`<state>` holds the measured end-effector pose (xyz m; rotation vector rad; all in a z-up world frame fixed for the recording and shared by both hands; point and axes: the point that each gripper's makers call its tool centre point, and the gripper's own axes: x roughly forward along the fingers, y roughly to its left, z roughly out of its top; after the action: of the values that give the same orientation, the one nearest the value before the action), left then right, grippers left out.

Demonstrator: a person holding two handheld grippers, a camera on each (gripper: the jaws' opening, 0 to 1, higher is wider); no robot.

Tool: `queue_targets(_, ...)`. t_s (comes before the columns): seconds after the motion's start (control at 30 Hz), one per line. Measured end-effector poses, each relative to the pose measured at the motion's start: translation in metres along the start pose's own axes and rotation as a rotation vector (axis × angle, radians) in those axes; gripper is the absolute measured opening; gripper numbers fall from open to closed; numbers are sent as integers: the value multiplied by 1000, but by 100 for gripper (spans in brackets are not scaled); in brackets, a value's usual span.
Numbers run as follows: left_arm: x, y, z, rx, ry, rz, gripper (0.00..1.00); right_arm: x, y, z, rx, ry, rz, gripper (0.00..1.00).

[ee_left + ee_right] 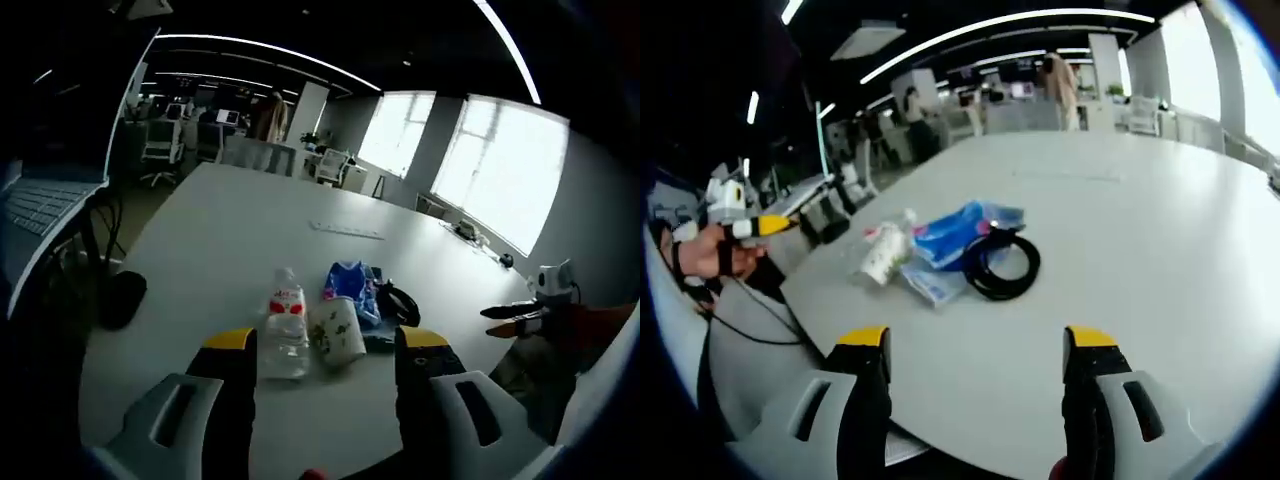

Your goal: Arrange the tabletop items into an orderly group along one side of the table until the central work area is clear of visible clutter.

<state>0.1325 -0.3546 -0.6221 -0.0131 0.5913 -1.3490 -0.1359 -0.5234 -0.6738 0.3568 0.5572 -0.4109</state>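
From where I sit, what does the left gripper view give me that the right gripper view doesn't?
Left gripper view: a laptop at the left edge, a dark pouch on the table, bright windows.
Right gripper view: the black cable coil seen as a full open ring.
Both: the clear bottle, paper cup and blue packets, clustered together, each gripper's jaws apart and empty.
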Motion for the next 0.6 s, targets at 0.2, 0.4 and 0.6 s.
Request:
queue_targets(0.2,1,-2,-4,-7,8,-5,55,0,0,3,-4,-1,0,68)
queue_targets(0.4,0,-3,-5,3,14,-6,55,2,2,3,-5,3,10,69)
queue_targets(0.6,0,-1,-5,8,25,-6,58,5,7,2,-11,9,23,69)
